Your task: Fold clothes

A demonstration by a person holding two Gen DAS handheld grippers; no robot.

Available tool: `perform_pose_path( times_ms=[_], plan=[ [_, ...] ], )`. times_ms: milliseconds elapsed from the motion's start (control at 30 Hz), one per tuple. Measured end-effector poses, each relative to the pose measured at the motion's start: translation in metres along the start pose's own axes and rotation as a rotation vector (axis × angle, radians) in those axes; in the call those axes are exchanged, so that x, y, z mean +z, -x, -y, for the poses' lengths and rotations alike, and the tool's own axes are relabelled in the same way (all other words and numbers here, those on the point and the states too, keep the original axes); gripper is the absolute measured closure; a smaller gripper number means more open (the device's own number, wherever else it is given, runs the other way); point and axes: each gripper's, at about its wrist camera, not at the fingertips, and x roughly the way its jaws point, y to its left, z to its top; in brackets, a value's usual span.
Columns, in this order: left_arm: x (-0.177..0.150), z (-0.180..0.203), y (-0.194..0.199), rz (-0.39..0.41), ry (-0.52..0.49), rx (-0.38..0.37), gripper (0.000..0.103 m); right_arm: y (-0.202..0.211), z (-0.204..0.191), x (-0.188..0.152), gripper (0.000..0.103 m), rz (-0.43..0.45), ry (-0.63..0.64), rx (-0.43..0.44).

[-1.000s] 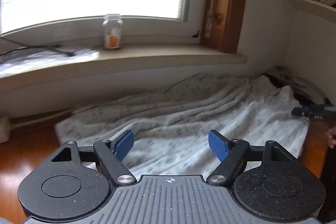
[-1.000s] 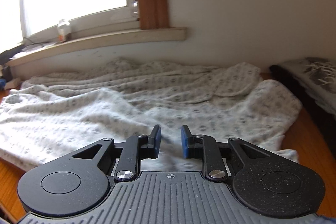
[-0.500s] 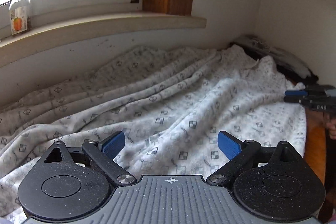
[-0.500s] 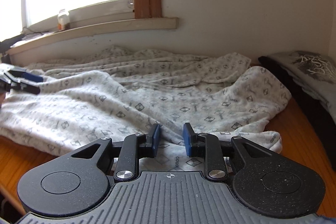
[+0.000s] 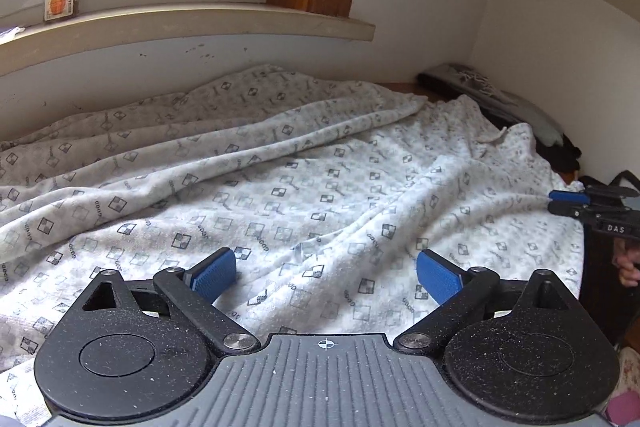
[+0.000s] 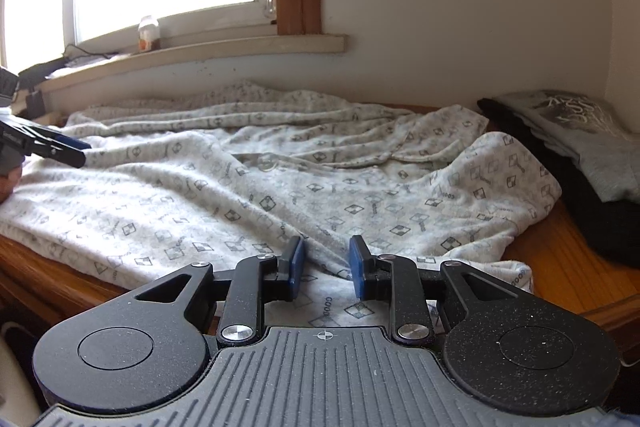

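Against the patterned garment (image 5: 304,187), which lies rumpled and unfolded across the wooden tabletop (image 6: 560,267) below the windowsill (image 5: 192,23), the left gripper (image 5: 326,273) has dropped from a view of the window a second ago to hang low over the cloth's left-hand stretch, which suggests a first grab is being lined up. Its fingers (image 5: 212,269) are opening, spread very wide, cloth beneath them but nothing pinched. To the garment's right, the right gripper (image 6: 325,263) hovers at the near hem, its fingers (image 6: 296,265) narrowly parted on either side of a fabric ridge without pressing it.
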Motion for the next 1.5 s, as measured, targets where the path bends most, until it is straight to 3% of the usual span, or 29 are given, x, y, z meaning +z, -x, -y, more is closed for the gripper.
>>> perform_pose_path(
  times_ms=[167, 300, 467, 700, 833, 900, 1000, 1100, 1167, 1200, 1333, 1500],
  plan=[
    [0.001, 0.004, -0.001, 0.007, -0.03, 0.04, 0.001, -0.015, -0.02, 0.013, 0.062, 0.053, 0.004, -0.027],
    [0.0, 0.001, 0.002, 0.025, -0.012, 0.039, 0.0, -0.012, -0.058, 0.016, 0.062, 0.121, -0.017, 0.061],
    [-0.001, -0.005, 0.0, 0.005, 0.023, 0.022, 0.0, -0.021, -0.1, 0.01, 0.054, 0.126, -0.073, 0.123],
    [0.0, -0.002, 0.0, 0.001, 0.014, 0.031, 0.0, -0.018, -0.137, -0.024, 0.05, 0.218, 0.013, 0.028],
    [0.0, -0.002, -0.001, -0.002, 0.007, 0.036, 0.0, -0.007, -0.135, -0.013, 0.048, 0.206, -0.011, 0.073],
    [0.0, -0.003, 0.0, 0.0, 0.009, 0.034, 0.0, -0.007, -0.14, -0.011, 0.041, 0.187, 0.029, 0.09],
    [0.0, -0.004, 0.0, 0.003, 0.016, 0.031, 0.0, -0.01, -0.148, -0.008, 0.042, 0.142, 0.094, 0.115],
    [-0.001, -0.004, 0.001, 0.008, 0.025, 0.03, 0.0, -0.007, -0.143, 0.019, 0.047, 0.16, 0.071, 0.141],
    [-0.001, -0.005, 0.002, 0.01, 0.03, 0.03, 0.0, -0.018, -0.138, 0.034, 0.075, 0.131, 0.06, 0.126],
    [-0.001, -0.005, 0.002, 0.01, 0.032, 0.03, 0.0, -0.025, -0.135, 0.04, 0.078, 0.11, 0.056, 0.114],
    [-0.001, -0.005, 0.002, 0.01, 0.035, 0.033, 0.0, -0.06, -0.122, 0.044, 0.079, -0.058, 0.044, 0.13],
    [-0.001, -0.005, 0.003, 0.012, 0.037, 0.033, 0.0, -0.056, -0.118, 0.046, 0.075, -0.092, 0.03, 0.174]
  ],
)
